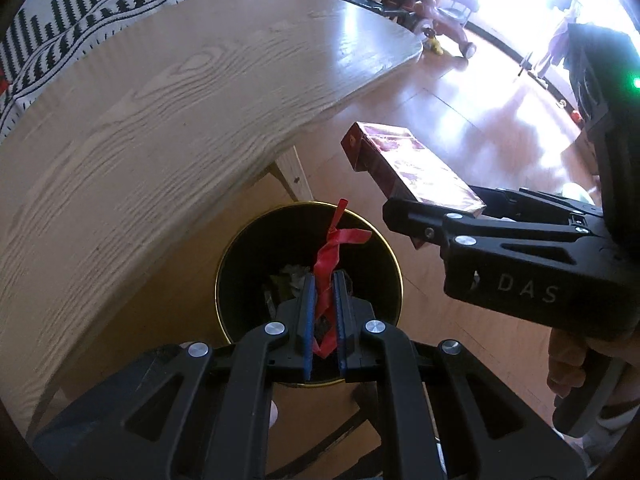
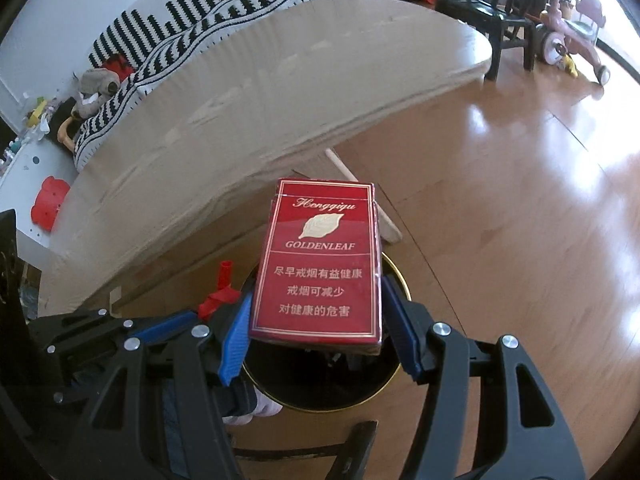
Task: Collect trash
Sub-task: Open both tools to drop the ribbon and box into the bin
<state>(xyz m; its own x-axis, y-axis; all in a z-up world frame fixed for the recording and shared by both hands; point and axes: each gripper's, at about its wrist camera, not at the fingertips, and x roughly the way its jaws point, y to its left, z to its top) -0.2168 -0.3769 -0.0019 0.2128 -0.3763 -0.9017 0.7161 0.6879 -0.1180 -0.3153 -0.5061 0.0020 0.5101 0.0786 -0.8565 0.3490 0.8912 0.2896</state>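
Observation:
My left gripper is shut on a twisted red plastic strip and holds it over the open mouth of a black bin with a gold rim that stands on the floor beside the table. Crumpled trash lies inside the bin. My right gripper is shut on a red cigarette pack and holds it flat above the same bin. In the left wrist view the pack and the right gripper hang just right of the bin. The strip and the left gripper show in the right wrist view.
A light wooden table with a rounded edge overhangs the bin; one leg stands close behind it. A striped sofa lies beyond the table. Dark chairs and a toy tricycle stand far right on the wooden floor.

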